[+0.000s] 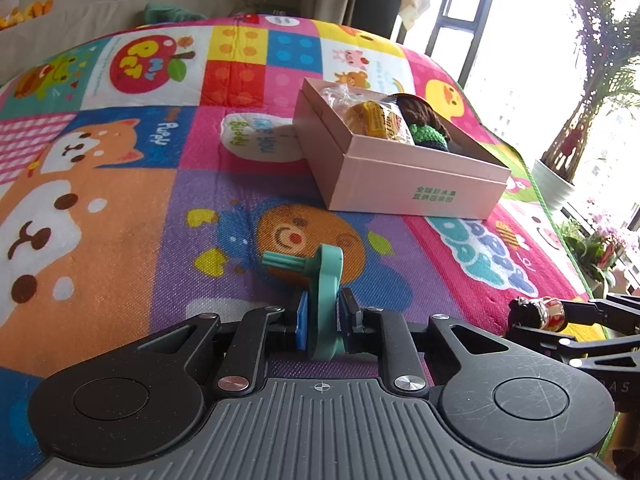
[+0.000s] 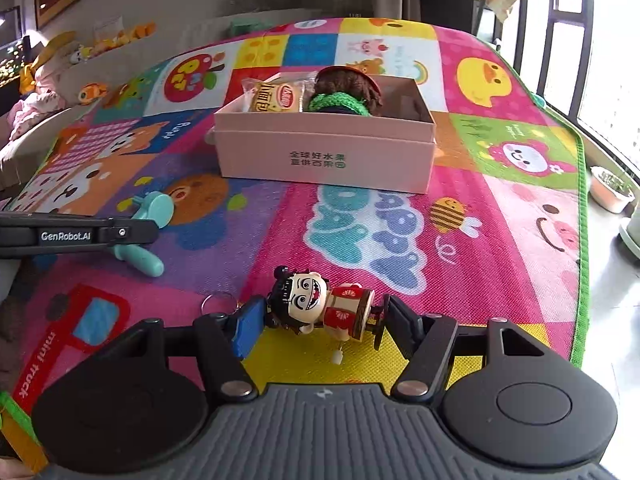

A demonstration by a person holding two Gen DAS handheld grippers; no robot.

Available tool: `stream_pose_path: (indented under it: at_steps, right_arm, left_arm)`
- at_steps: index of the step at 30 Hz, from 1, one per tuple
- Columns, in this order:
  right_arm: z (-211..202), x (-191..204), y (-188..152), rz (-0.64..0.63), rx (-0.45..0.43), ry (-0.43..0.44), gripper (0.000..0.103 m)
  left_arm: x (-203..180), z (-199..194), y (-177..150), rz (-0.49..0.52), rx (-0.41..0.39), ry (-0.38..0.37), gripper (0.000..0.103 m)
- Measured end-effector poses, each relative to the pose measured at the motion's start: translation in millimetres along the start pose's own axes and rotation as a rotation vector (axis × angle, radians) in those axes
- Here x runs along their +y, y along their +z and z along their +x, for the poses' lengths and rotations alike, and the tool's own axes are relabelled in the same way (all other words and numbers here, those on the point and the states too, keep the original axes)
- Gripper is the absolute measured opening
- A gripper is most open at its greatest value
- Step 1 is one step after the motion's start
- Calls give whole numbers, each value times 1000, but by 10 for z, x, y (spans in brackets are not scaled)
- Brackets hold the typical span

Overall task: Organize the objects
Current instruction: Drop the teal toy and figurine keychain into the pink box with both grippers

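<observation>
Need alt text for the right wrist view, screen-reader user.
The right gripper is shut on a small figurine keychain with a grinning face and red outfit, lying crosswise between its fingers above a colourful cartoon play mat. Beyond sits an open pink cardboard box holding a yellow snack packet and a brown-and-green knitted item.

We see a colourful cartoon-patterned play mat (image 2: 500, 152) spread over the floor, carrying an open pink cardboard box (image 2: 324, 156) printed with green characters near its middle and a teal plastic toy (image 2: 154, 220) lying off to the left.
</observation>
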State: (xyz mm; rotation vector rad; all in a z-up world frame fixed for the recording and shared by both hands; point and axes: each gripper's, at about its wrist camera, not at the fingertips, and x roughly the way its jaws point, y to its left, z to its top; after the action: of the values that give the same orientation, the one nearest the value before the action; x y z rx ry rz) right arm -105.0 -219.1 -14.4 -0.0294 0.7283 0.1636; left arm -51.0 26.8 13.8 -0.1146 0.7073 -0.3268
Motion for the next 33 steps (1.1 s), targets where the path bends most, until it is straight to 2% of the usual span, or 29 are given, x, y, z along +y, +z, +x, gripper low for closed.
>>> stream_pose_path:
  at_steps: [12, 16, 19, 26, 30, 33]
  right_arm:
    - [-131, 13, 92, -15, -75, 0, 65]
    - [-280, -106, 145, 0, -130, 1, 65]
    - [-386, -232, 183, 26, -172, 0, 65]
    - [-504, -435, 193, 98, -245, 44, 65]
    - [-429, -461, 186, 110, -254, 78, 65]
    - [-347, -480, 184, 113, -262, 94, 65]
  left_arm:
    - [36, -31, -9, -34, -4, -11, 18]
    - [-20, -58, 18, -22, -2, -25, 13]
    - [-107, -117, 114, 19, -39, -29, 13]
    - [-409, -255, 538, 128, -138, -51, 13]
    - [-576, -196, 988, 107, -148, -117, 13]
    - [-729, 49, 1431, 59, -137, -167, 13]
